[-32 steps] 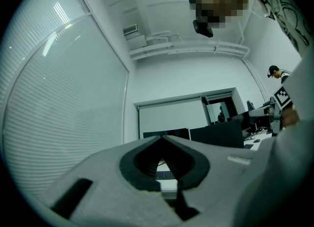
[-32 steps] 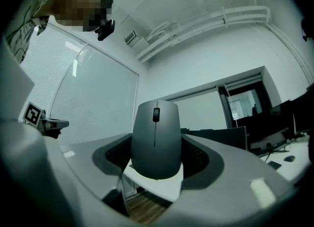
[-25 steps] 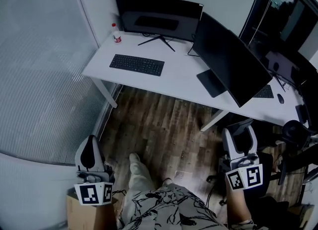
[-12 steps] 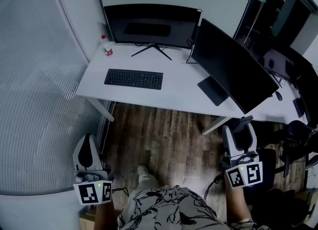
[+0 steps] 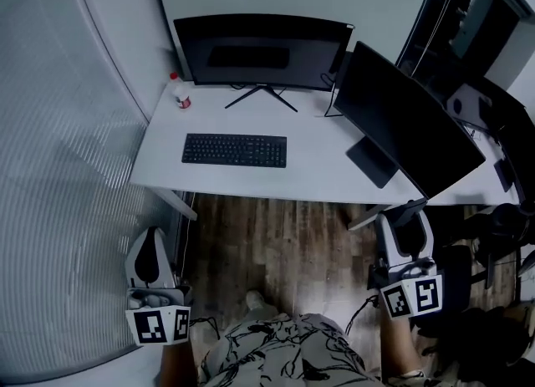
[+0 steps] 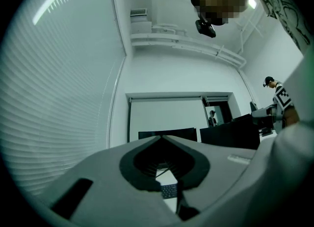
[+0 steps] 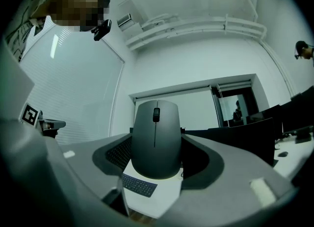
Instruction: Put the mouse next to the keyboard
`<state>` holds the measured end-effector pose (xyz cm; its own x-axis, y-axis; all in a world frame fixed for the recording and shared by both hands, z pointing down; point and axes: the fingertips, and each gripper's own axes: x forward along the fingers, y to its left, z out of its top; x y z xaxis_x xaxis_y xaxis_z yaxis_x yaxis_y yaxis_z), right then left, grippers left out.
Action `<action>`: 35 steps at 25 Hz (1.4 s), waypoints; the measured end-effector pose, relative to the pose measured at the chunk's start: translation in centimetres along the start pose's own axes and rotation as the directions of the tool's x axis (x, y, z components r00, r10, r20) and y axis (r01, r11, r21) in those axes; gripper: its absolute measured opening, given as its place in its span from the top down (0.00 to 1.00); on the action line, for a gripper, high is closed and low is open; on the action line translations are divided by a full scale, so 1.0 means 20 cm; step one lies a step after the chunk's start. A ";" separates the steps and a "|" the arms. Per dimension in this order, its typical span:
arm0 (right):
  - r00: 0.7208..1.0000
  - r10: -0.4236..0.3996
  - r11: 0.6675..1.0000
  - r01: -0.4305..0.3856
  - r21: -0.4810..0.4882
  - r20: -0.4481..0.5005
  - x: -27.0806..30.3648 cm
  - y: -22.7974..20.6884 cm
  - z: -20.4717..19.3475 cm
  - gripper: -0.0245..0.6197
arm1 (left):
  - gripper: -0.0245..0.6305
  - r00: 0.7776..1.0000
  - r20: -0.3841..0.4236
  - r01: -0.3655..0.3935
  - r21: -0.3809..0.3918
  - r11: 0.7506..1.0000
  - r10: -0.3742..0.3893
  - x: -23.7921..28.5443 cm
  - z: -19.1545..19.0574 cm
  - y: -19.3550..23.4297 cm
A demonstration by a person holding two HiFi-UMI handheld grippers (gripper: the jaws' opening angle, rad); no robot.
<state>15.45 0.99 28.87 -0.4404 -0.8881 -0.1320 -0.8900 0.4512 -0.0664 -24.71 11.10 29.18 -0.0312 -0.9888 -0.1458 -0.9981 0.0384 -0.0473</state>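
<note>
A grey mouse (image 7: pixel 156 142) with a dark scroll wheel sits between the jaws of my right gripper (image 7: pixel 157 160), which is shut on it. In the head view that gripper (image 5: pixel 406 216) hangs low at the right, above the wooden floor and short of the desk. A black keyboard (image 5: pixel 234 150) lies on the white desk (image 5: pixel 318 168), in front of the left monitor; it also shows small below the mouse (image 7: pixel 139 185). My left gripper (image 5: pixel 150 236) hangs low at the left, its jaws shut on nothing (image 6: pixel 160 141).
Two dark monitors stand on the desk: a wide one (image 5: pixel 261 49) at the back and an angled one (image 5: pixel 404 122) to the right. A small bottle (image 5: pixel 179 93) stands at the desk's back left corner. A ribbed glass wall (image 5: pixel 58 168) runs along the left.
The view has swung so the desk and keyboard sit more centred and a little lower in the frame. Both grippers have stayed low, the right one still holding the mouse.
</note>
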 end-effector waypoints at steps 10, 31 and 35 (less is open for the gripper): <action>0.995 -0.092 0.996 0.091 -0.020 -0.049 0.19 0.04 -0.11 0.49 | 0.96 0.994 -0.037 0.100 -0.042 0.994 -0.101 0.30 -0.19 0.13; 0.999 -0.041 0.999 0.041 -0.001 0.023 1.22 -0.45 -0.20 0.49 | 0.96 0.997 -0.012 0.071 0.012 0.997 -0.071 1.35 -0.20 0.05; 1.000 -0.025 1.000 0.025 -0.006 0.006 1.38 -0.53 -0.22 0.49 | 0.96 0.998 -0.013 0.061 0.015 0.998 -0.061 1.51 -0.20 0.01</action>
<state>12.29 -28.69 30.28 -0.4173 -0.8985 -0.1362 -0.9013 0.4283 -0.0642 -26.10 -19.25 28.75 0.0290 -0.9911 -0.1300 -0.9973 -0.0200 -0.0705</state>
